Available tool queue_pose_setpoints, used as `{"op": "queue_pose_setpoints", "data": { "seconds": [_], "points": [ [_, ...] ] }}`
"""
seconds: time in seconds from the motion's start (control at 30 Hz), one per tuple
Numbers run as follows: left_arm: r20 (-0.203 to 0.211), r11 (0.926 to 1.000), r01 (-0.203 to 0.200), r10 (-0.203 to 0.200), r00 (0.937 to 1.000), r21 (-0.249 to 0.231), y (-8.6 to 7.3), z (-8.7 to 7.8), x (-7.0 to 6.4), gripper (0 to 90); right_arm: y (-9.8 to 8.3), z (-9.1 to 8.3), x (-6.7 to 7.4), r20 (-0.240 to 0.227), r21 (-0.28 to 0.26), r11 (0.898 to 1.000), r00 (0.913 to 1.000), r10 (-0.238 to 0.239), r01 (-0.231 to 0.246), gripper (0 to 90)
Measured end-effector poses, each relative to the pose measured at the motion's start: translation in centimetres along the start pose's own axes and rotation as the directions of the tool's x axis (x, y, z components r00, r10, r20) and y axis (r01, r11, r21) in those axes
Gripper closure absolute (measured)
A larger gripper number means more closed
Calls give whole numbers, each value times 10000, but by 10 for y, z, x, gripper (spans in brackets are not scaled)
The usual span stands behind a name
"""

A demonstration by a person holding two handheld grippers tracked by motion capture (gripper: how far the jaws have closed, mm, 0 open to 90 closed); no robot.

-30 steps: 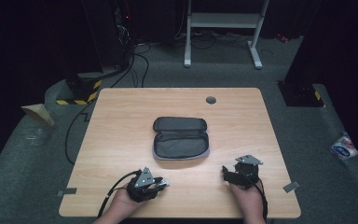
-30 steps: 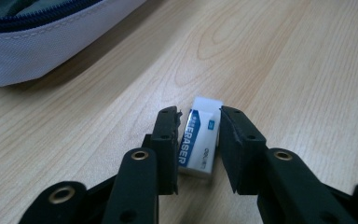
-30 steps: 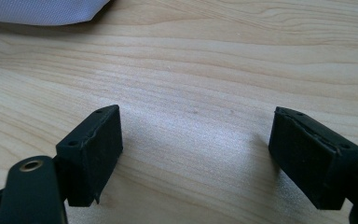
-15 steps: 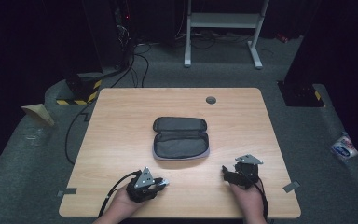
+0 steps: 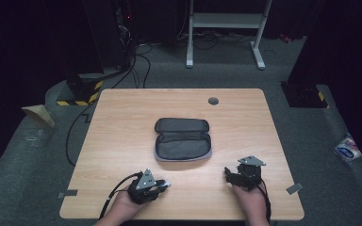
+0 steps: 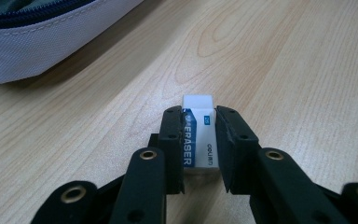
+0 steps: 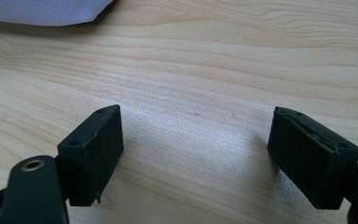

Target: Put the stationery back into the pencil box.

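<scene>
One white eraser (image 6: 198,135) with a blue printed sleeve sits between the jaws of the left gripper (image 6: 199,140), whose pads press on both of its long sides; it lies on the wooden table (image 5: 122,122) at the near left, just short of the near edge. In the high view the left gripper (image 5: 156,185) rests low on the tabletop in the person's left hand (image 5: 122,209).

One grey zip pouch (image 5: 183,139) lies flat at the table's middle, beyond both grippers and well apart from the eraser; its flap is open, and what is inside cannot be told.

The right gripper (image 5: 231,173) rests at the near right, its jaws wide apart over bare wood, holding nothing. A small round dark disc (image 5: 213,100) sits by the far edge. Nothing lies between the eraser and the pouch.
</scene>
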State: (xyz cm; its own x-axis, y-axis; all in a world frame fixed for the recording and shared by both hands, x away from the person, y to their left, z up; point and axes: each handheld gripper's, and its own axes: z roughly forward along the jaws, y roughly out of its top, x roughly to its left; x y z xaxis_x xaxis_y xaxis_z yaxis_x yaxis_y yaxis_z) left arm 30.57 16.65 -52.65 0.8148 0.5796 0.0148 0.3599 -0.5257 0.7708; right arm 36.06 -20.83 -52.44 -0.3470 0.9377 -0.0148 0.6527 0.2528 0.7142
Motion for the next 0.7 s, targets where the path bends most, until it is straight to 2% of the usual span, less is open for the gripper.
{"op": "queue_pose_setpoints", "data": {
  "seconds": [0.4, 0.53, 0.7],
  "points": [
    [-31, 10000, -28, 28, 10000, 6, 0, 0, 0, 729, 0, 0, 0, -8, -3, 10000, 10000, -3, 3, 182],
    [-167, 10000, -73, 73, 9998, 1, 0, 0, -2, 730, 0, 0, 0, -18, -4, 10000, 10000, -10, 10, 182],
    [-215, 9996, 146, -151, 9997, -247, 1, -3, 0, 729, 0, 0, 0, -21, -3, 10000, 10000, -12, 12, 183]
  ]
}}
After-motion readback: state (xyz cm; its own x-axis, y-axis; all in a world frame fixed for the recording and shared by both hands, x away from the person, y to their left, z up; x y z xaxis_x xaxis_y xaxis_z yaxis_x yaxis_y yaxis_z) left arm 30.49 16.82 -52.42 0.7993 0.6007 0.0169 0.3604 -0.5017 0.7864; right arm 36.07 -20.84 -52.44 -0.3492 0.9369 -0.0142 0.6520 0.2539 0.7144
